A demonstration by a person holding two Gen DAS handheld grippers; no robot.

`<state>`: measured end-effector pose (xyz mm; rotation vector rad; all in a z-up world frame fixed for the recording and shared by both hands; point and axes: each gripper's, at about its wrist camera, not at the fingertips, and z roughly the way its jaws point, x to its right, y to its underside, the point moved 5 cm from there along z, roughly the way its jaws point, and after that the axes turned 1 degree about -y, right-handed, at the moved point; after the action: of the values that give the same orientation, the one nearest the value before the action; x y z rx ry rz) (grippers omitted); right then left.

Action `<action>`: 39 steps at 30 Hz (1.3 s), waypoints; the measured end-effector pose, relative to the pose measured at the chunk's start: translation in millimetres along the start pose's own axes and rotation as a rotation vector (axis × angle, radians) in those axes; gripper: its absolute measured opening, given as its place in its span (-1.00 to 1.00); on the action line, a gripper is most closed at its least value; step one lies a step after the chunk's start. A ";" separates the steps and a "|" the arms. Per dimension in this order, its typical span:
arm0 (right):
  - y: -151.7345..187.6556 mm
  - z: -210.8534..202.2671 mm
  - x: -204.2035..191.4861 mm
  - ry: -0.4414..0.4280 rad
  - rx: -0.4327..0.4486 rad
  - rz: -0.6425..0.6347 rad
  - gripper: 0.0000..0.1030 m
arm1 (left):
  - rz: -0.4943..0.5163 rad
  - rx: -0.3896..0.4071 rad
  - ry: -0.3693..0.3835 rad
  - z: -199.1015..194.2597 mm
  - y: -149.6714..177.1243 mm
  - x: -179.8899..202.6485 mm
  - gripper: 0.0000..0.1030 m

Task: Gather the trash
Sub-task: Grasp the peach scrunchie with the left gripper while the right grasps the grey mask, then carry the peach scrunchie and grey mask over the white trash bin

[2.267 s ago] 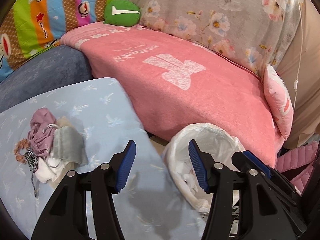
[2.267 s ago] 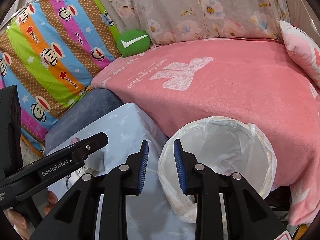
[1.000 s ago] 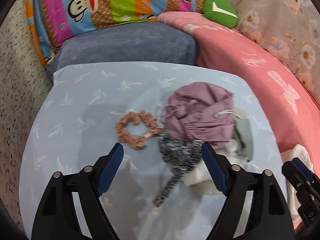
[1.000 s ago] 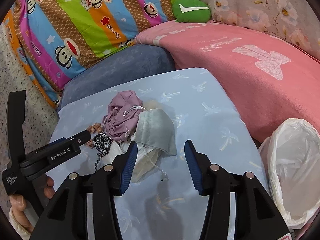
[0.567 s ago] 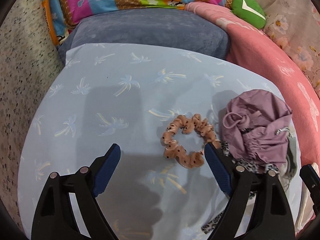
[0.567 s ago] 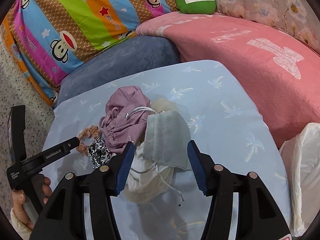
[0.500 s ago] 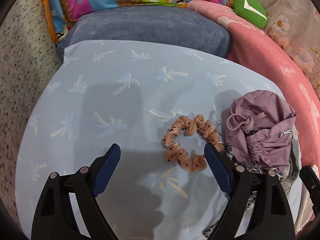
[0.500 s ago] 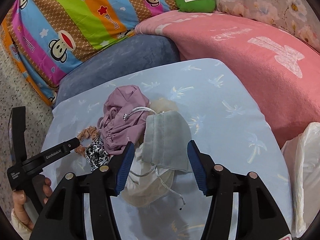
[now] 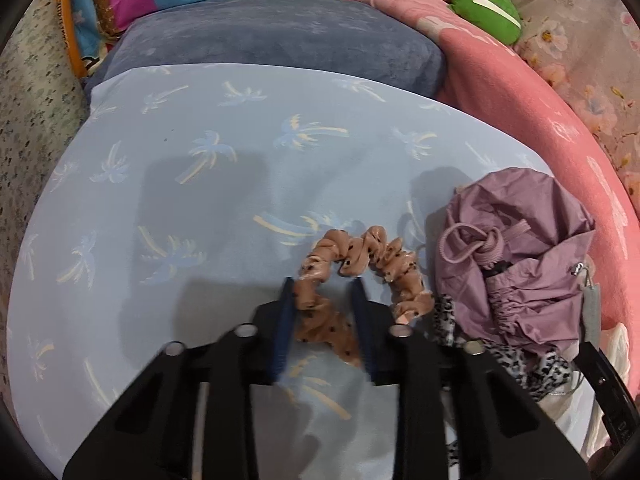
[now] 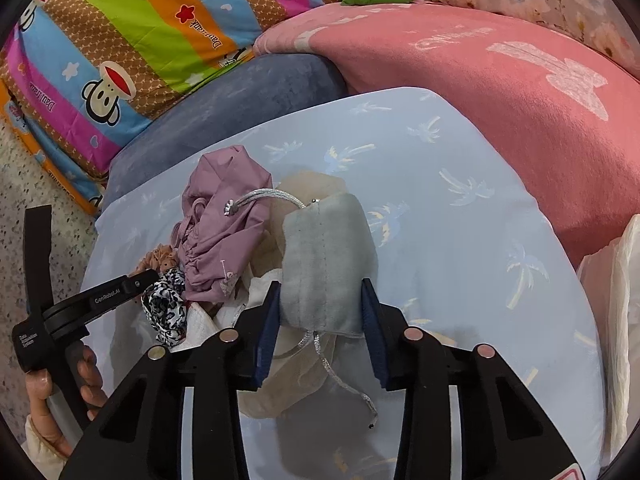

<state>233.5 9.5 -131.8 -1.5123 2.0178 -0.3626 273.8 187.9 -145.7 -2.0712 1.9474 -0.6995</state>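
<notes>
A peach dotted scrunchie (image 9: pixel 360 268) lies on the light blue palm-print table (image 9: pixel 200 184). My left gripper (image 9: pixel 322 292) has closed around the scrunchie's near left loop, pads touching it. A mauve drawstring pouch (image 9: pixel 516 256) and a leopard-print scrunchie (image 9: pixel 516 356) lie to its right. In the right wrist view my right gripper (image 10: pixel 320 300) is open, its pads either side of a grey velvet pouch (image 10: pixel 324 264) that rests on a cream cloth (image 10: pixel 288 380). The mauve pouch (image 10: pixel 224 224) and leopard scrunchie (image 10: pixel 166 308) lie left of it.
A white-lined trash bin (image 10: pixel 616 320) stands off the table's right edge. A blue cushion (image 9: pixel 280 44), a pink blanket (image 10: pixel 500 92) and a striped monkey-print cover (image 10: pixel 120 40) ring the table's far side. Speckled floor (image 9: pixel 28 92) lies to the left.
Both grippers swung from the bin to the table pile. My left gripper dropped onto the peach scrunchie and closed on it. My right gripper moved down around the grey pouch.
</notes>
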 end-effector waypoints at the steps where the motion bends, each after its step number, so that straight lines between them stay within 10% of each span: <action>1: 0.8 -2.1 1.4 -0.005 0.002 0.007 -0.42 | 0.002 0.001 0.008 -2.0 0.5 1.6 -0.73; 12: -0.1 -39.6 9.0 -0.039 0.056 0.027 -0.72 | 0.045 0.079 0.056 -44.5 3.1 27.9 -0.84; 39: -7.8 -170.2 95.5 -0.038 0.274 0.136 -0.75 | 0.299 0.194 0.256 -133.1 32.1 191.8 -0.85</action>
<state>120.3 -104.2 -20.5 -1.1994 1.9380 -0.5267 184.6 18.3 -8.6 -1.5983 2.1600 -1.0767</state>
